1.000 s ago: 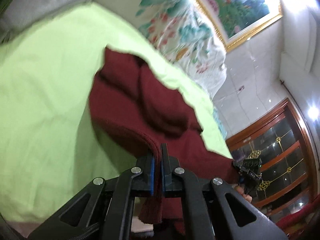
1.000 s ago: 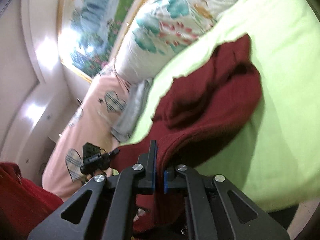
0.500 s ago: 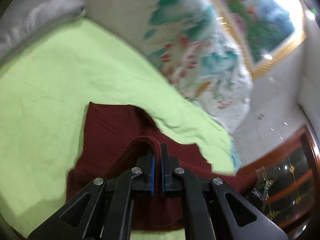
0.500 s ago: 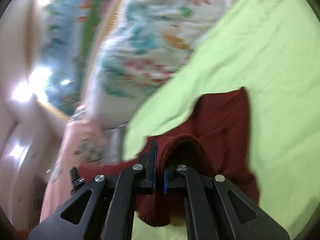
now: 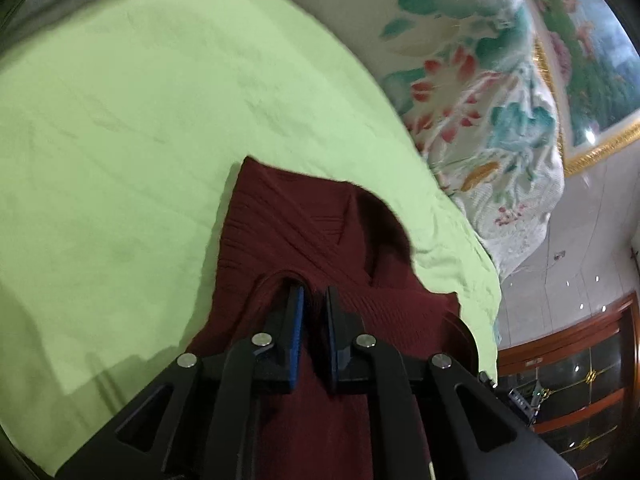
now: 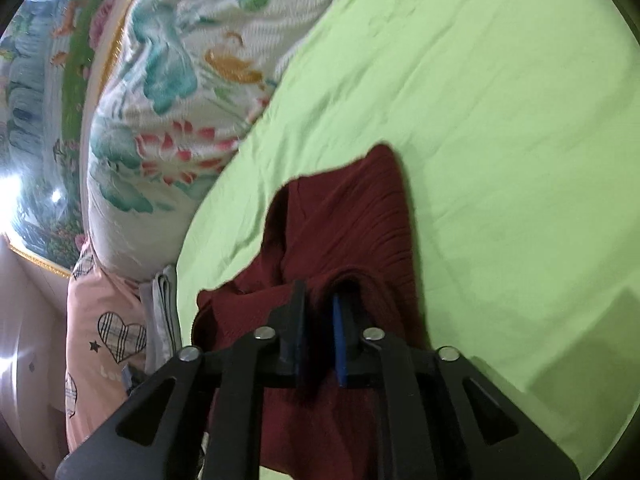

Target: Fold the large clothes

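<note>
A dark red knitted sweater (image 5: pixel 304 224) lies folded on the light green bed sheet (image 5: pixel 120 120), its far edge flat and its near fold raised. My left gripper (image 5: pixel 314 296) sits low over that near fold. Its jaws are opening, a narrow gap shows, and a pinch of knit still fills it. In the right wrist view the same sweater (image 6: pixel 352 216) rests on the sheet (image 6: pixel 500 120). My right gripper (image 6: pixel 320 292) is at the fold's other end, jaws opening wider, with cloth lying loose between the fingers.
A floral quilt (image 5: pixel 480 100) is piled along the bed's far side, seen too as the quilt (image 6: pixel 168 80). A pink heart-print pillow (image 6: pixel 104 320) and folded grey cloth (image 6: pixel 162 312) lie beside it. A gold-framed painting (image 5: pixel 592 40) and a wooden glass cabinet (image 5: pixel 580 380) stand beyond.
Both grippers carried the sweater's near edge forward and down over the rest, so it now lies doubled on the sheet. Their jaws, tightly pinched before, now show gaps.
</note>
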